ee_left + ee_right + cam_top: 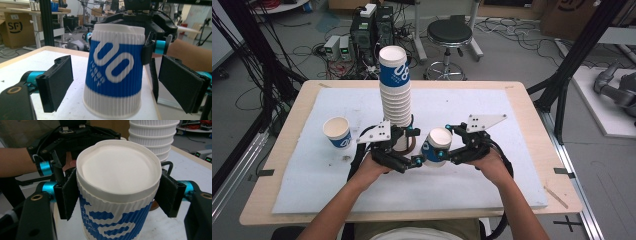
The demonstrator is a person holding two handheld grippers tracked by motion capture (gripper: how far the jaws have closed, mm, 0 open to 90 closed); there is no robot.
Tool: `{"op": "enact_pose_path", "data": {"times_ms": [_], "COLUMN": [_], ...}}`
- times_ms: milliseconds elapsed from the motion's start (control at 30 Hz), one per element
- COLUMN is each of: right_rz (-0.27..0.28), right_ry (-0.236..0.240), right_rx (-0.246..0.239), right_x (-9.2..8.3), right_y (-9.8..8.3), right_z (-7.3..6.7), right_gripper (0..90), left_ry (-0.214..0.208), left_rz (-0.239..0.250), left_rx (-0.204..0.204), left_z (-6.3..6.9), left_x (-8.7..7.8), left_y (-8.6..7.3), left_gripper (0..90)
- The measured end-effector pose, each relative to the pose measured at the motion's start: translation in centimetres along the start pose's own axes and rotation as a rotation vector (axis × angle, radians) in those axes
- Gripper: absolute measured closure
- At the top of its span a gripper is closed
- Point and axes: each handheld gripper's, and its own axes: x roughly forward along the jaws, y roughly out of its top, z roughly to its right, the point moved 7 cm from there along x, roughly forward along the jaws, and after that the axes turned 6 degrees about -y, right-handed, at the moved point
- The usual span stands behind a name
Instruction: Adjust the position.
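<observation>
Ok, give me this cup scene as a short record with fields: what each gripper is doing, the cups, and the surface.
right gripper: shut on the held cup, pads pressing its ribbed sides near the rim
left gripper: open, jaws standing either side of the same cup, not touching it
held cup: white with blue band, between the two grippers
cup stack: tall, upside down, behind the left gripper
single cup: upright, alone at the left
surface: white mat on a wooden table
</observation>
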Motion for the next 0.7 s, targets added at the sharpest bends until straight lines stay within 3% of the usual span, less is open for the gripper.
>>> {"op": "enact_pose_path", "data": {"times_ms": [367,700], "right_rz": [0.021,0.059], "right_ry": [0.018,0.054], "right_rx": [0.007,0.033], "right_x": [-0.1,0.0], "right_y": [0.2,0.6], "right_z": [-0.2,-0.6], "right_gripper": [28.0,28.0], "left_ry": [-0.01,-0.033], "left_rz": [-0.06,-0.102], "left_rx": [0.01,-0.016], "left_z": [0.1,0.3], "left_x": [0.6,1.3], "left_y": [-1.1,-2.5], "left_gripper": [12.2,12.2]}}
